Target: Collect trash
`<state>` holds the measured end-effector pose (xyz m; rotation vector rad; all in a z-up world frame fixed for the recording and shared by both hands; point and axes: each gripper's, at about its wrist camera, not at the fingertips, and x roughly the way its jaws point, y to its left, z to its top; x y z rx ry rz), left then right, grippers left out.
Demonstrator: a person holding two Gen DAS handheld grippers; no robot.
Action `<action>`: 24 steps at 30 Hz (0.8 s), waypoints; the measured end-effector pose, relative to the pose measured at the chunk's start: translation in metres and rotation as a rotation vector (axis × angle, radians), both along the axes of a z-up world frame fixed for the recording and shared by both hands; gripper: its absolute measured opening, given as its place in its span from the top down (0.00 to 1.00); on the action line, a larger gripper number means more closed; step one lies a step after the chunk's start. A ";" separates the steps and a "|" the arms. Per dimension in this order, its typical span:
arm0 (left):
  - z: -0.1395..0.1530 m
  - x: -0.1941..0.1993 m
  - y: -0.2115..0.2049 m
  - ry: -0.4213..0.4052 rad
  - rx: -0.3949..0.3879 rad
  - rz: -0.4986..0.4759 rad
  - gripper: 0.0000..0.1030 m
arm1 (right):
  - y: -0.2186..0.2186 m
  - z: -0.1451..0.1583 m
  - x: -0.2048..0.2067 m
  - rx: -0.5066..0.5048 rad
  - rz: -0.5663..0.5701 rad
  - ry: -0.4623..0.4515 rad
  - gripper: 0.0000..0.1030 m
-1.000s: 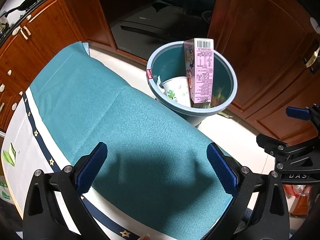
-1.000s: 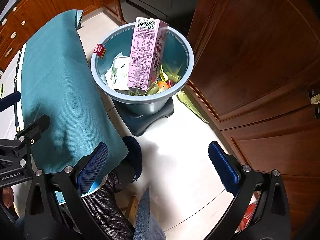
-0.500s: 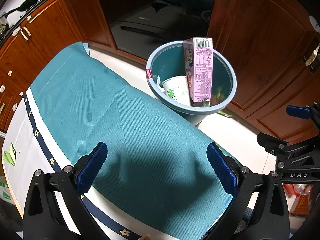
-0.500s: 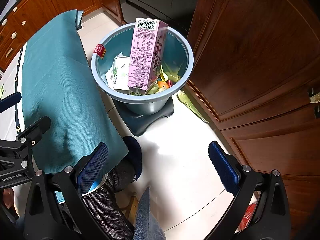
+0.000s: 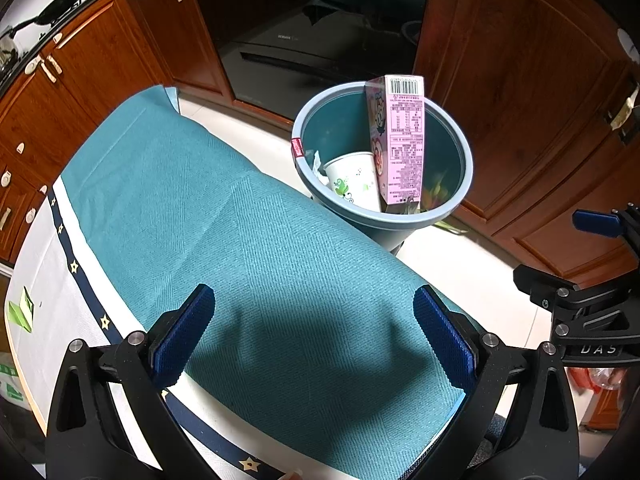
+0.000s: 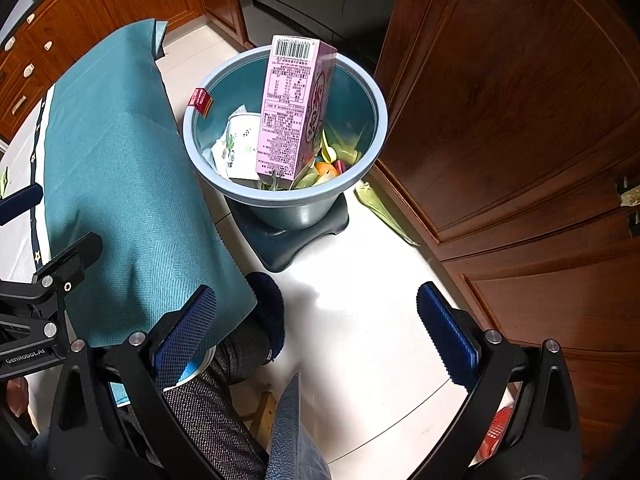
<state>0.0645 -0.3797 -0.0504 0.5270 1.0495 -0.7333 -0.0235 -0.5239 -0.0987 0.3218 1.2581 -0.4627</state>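
- Left gripper (image 5: pixel 314 330): jaws wide apart, empty, above the teal cloth (image 5: pixel 240 240).
- Right gripper (image 6: pixel 316 330): jaws wide apart, empty, over the floor.
- Bin (image 6: pixel 376 92) holds the pink carton (image 6: pixel 288 120) upright and a paper cup (image 6: pixel 240 144).
- Judged step: deposit complete; next, locate remaining trash, such as the green scrap (image 6: pixel 378 208) beside the bin.

both wrist views look down, share bin (image 5: pixel 464 168) (image 6: pixel 376 92).

Bin (image 6: pixel 378 120) on the floor beside the tabletop (image 6: pixel 120 152) — carton (image 6: pixel 290 112) upright inside, cup (image 6: pixel 240 146) to its left.
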 end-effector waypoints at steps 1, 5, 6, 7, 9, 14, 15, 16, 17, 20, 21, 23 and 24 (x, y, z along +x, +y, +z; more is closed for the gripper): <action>0.000 0.000 0.000 0.000 0.000 0.001 0.04 | 0.000 0.000 0.000 0.000 0.000 -0.001 0.06; 0.000 -0.001 0.000 -0.002 -0.002 -0.001 0.04 | 0.000 0.000 0.000 -0.001 0.000 -0.001 0.06; 0.000 -0.001 0.000 -0.004 -0.002 -0.003 0.04 | 0.000 0.000 0.000 -0.001 0.000 -0.001 0.07; 0.000 -0.002 0.000 -0.005 -0.001 -0.003 0.04 | 0.000 0.000 0.000 0.000 0.001 -0.001 0.07; 0.000 -0.001 -0.001 -0.002 0.000 -0.005 0.04 | 0.000 0.000 0.000 -0.001 0.002 -0.001 0.07; 0.001 -0.003 0.001 0.012 -0.014 -0.014 0.04 | 0.000 0.000 0.000 -0.002 0.003 -0.001 0.07; 0.002 -0.003 0.002 0.006 -0.022 -0.012 0.04 | 0.000 0.000 0.000 -0.002 0.003 0.000 0.07; 0.003 -0.003 0.003 0.001 -0.028 -0.011 0.04 | 0.000 0.000 0.000 -0.001 0.002 0.000 0.07; 0.004 -0.004 0.003 0.001 -0.031 -0.013 0.04 | 0.000 0.000 0.000 0.000 0.001 -0.001 0.07; 0.005 -0.003 0.004 0.008 -0.039 -0.017 0.04 | 0.000 0.000 0.000 -0.001 0.002 0.000 0.07; 0.005 -0.002 0.005 0.004 -0.038 -0.017 0.04 | 0.000 0.000 0.000 -0.001 0.002 -0.001 0.07; 0.005 -0.003 0.005 0.001 -0.036 -0.014 0.04 | 0.000 0.000 0.000 -0.003 0.001 -0.001 0.07; 0.005 -0.003 0.005 0.000 -0.035 -0.016 0.04 | 0.000 0.000 0.000 -0.002 0.002 -0.001 0.07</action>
